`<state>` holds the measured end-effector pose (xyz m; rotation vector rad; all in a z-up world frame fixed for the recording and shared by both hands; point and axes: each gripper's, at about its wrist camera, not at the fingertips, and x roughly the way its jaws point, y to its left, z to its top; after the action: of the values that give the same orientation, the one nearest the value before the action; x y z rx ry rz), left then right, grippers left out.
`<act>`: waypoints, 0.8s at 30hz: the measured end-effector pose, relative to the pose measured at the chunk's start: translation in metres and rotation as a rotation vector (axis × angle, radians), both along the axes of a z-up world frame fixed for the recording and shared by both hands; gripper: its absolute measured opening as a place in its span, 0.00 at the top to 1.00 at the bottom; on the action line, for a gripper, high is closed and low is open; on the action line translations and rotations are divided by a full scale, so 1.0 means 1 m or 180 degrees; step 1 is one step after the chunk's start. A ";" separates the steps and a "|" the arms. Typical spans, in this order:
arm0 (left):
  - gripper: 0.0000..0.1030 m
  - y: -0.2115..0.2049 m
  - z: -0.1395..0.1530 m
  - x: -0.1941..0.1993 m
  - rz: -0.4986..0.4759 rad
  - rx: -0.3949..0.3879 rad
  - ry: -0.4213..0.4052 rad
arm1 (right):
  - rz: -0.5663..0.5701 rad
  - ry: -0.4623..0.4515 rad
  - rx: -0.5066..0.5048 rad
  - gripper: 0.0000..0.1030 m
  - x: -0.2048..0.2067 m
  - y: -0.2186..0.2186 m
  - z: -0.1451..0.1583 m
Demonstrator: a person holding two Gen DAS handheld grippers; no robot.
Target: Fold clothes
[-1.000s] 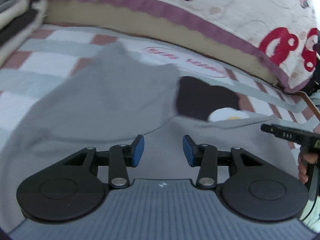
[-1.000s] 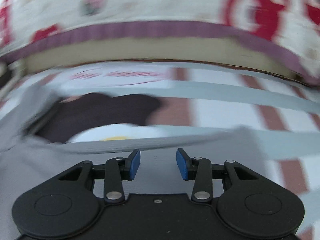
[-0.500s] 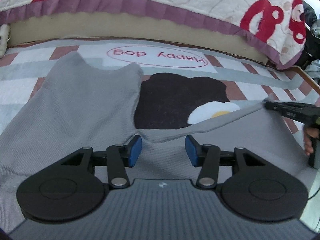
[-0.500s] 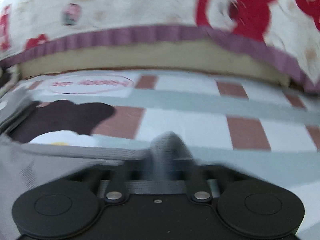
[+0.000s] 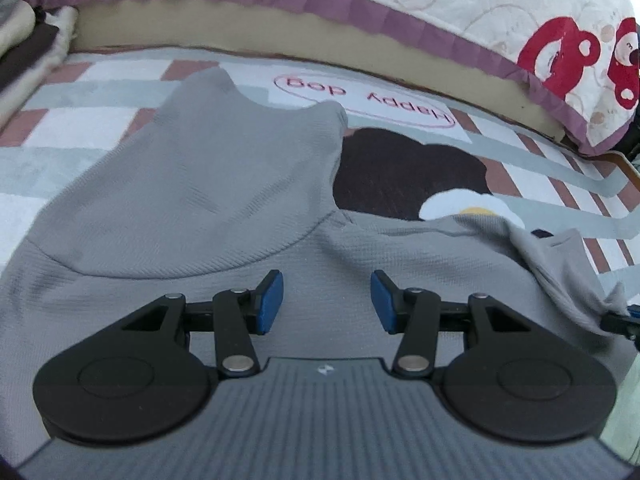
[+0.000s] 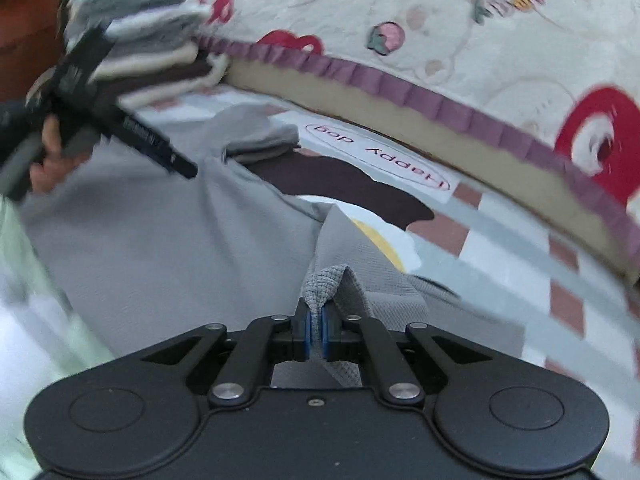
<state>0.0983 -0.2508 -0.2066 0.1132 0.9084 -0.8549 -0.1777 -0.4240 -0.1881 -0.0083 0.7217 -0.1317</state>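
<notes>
surface: checked rug (image 5: 100, 92) | on it: grey garment (image 5: 192, 200), spread partly flat

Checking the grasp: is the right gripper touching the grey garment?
Touching. The right wrist view shows the right gripper shut on a bunched fold of the grey garment.

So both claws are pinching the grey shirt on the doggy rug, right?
Not quite. Only the right claw pinches the grey shirt, as the right wrist view shows. The left claw is open above it, in the left wrist view.
</notes>
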 end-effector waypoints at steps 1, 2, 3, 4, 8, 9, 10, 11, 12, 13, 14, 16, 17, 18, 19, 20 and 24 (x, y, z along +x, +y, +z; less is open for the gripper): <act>0.54 0.001 0.003 0.000 0.0004 -0.0023 -0.0031 | -0.0118 -0.0100 0.0205 0.95 -0.004 -0.007 0.006; 0.54 0.002 0.005 -0.001 0.0000 -0.0051 -0.0069 | -0.0239 -0.0217 0.0402 0.95 -0.008 -0.014 0.012; 0.54 0.003 0.008 -0.002 -0.0004 -0.0079 -0.0108 | -0.0363 -0.0378 0.0555 0.95 -0.015 -0.021 0.020; 0.53 0.003 0.011 -0.003 -0.0025 -0.0102 -0.0149 | -0.0466 -0.0523 0.0665 0.95 -0.021 -0.029 0.028; 0.52 -0.001 0.015 -0.003 -0.0088 -0.0102 -0.0206 | -0.0769 -0.0990 0.1024 0.95 -0.036 -0.056 0.051; 0.52 -0.001 0.014 -0.002 -0.0066 -0.0081 -0.0188 | -0.0818 -0.1074 0.1085 0.95 -0.038 -0.062 0.054; 0.52 0.001 0.014 0.000 -0.0035 -0.0058 -0.0174 | -0.0856 -0.1130 0.1122 0.95 -0.040 -0.065 0.055; 0.52 0.003 0.014 0.002 0.0006 -0.0032 -0.0165 | -0.0895 -0.1187 0.1158 0.95 -0.042 -0.068 0.056; 0.52 0.006 0.015 0.005 0.0060 0.0024 -0.0164 | -0.0938 -0.1243 0.1197 0.95 -0.044 -0.071 0.056; 0.52 0.012 0.017 0.008 0.0133 0.0099 -0.0196 | -0.0993 -0.1300 0.1240 0.94 -0.047 -0.075 0.057; 0.52 0.020 0.020 0.010 0.0214 0.0168 -0.0251 | -0.1037 -0.1362 0.1288 0.94 -0.049 -0.079 0.057; 0.51 0.044 0.024 0.013 0.0387 0.0280 -0.0345 | -0.1093 -0.1428 0.1293 0.94 -0.051 -0.084 0.061; 0.50 0.060 0.025 0.014 0.0472 0.0335 -0.0367 | -0.1102 -0.1421 0.1237 0.94 -0.051 -0.086 0.063; 0.50 0.078 0.025 0.015 0.0574 0.0397 -0.0372 | -0.1111 -0.1402 0.1183 0.94 -0.050 -0.087 0.066; 0.50 0.098 0.025 0.016 0.0681 0.0464 -0.0362 | -0.1123 -0.1383 0.1133 0.94 -0.050 -0.089 0.069; 0.50 0.117 0.025 0.018 0.0789 0.0531 -0.0352 | -0.1119 -0.1372 0.1095 0.94 -0.049 -0.090 0.071; 0.50 0.195 0.017 0.013 0.1076 0.0778 -0.0263 | -0.1118 -0.1350 0.1007 0.94 -0.043 -0.090 0.073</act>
<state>0.1114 -0.0563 -0.1897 0.1988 0.9195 -0.4212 -0.2205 -0.5144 -0.1152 0.4385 0.3078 -0.3423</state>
